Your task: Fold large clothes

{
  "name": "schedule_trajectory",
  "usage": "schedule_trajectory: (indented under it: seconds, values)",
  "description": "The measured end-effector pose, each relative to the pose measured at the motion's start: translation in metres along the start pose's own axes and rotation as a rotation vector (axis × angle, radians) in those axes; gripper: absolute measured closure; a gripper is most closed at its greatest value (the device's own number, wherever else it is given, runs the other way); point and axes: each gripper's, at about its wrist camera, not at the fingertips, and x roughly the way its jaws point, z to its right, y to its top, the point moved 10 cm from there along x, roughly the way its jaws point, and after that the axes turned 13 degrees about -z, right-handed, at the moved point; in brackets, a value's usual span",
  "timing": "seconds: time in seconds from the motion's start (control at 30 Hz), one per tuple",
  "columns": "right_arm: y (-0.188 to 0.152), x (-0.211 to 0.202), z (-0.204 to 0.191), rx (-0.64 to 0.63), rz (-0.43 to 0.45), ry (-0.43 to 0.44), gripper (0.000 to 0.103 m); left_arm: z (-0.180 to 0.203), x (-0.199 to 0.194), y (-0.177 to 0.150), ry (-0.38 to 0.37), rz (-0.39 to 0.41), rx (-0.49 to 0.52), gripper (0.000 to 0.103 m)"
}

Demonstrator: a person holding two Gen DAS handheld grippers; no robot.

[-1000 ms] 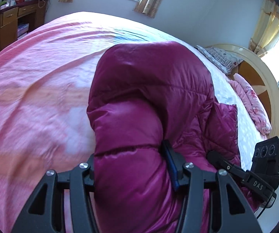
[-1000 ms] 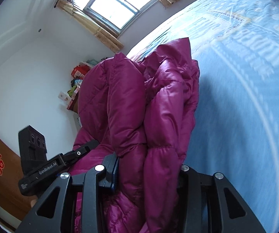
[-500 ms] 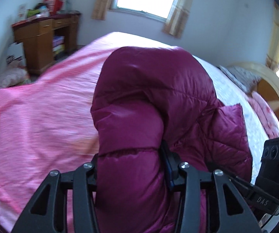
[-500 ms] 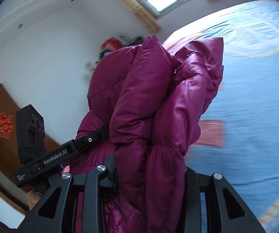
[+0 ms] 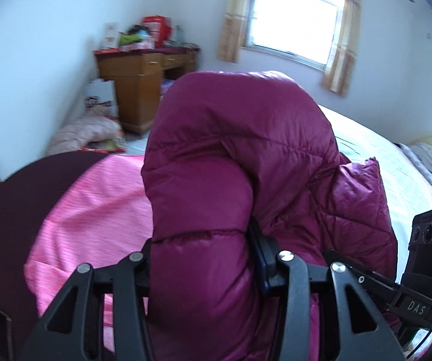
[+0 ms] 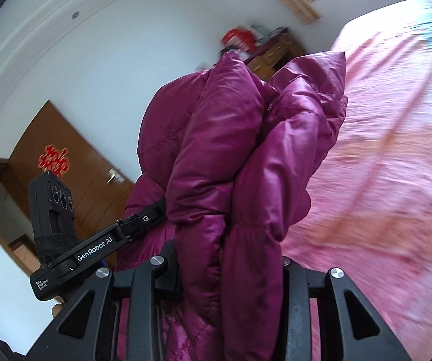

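Both grips clamp the folded magenta quilted puffer jacket [image 5: 234, 162]: left hand-held gripper [image 5: 204, 255] and right hand-held gripper [image 6: 228, 270] side by side, bundle lifted above the pink-covered bed [image 5: 95, 198] (near its foot edge), extending forward from both.

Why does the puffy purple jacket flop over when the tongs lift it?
The jacket is probably soft and floppy: it droops over both tongs. It looks puffy, so likely light for its size. Its shiny fabric may be slippery, so it could slide out.
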Motion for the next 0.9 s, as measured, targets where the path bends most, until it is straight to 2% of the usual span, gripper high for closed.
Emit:
schedule_trajectory:
  seconds: [0.1, 0.23, 0.33, 0.37, 0.53, 0.6, 0.63, 0.77, 0.83, 0.9]
  values:
    - [0.02, 0.039, 0.001, -0.013, -0.042, 0.037, 0.067, -0.035, 0.015, 0.008, 0.079, 0.0, -0.04, 0.056]
    - [0.02, 0.086, 0.011, -0.024, -0.108, 0.016, 0.067, -0.071, 0.051, 0.006, 0.153, -0.064, -0.097, 0.056]
    - [0.02, 0.11, 0.034, 0.007, -0.144, -0.02, 0.067, -0.086, 0.077, -0.001, 0.162, -0.118, -0.148, 0.054]
    - [0.038, 0.116, 0.046, 0.022, -0.152, -0.013, 0.067, -0.089, 0.083, -0.003, 0.164, -0.131, -0.16, 0.052]
    - [0.039, 0.151, 0.058, 0.102, -0.182, 0.046, 0.064, -0.094, 0.102, -0.01, 0.185, -0.167, -0.158, 0.043]
    - [0.039, 0.15, 0.06, 0.1, -0.176, 0.05, 0.065, -0.096, 0.108, -0.013, 0.171, -0.179, -0.162, 0.038]
    - [0.028, 0.142, 0.062, 0.094, -0.179, 0.039, 0.065, -0.098, 0.11, -0.013, 0.16, -0.183, -0.165, 0.037]
    - [0.015, 0.141, 0.053, 0.082, -0.18, -0.019, 0.058, -0.098, 0.112, -0.009, 0.147, -0.175, -0.147, 0.035]
    - [0.012, 0.129, 0.05, 0.104, -0.172, -0.032, 0.057, -0.097, 0.111, -0.009, 0.153, -0.163, -0.137, 0.035]
    - [0.013, 0.107, 0.046, 0.072, -0.128, -0.088, 0.057, -0.097, 0.109, -0.01, 0.162, -0.156, -0.129, 0.035]
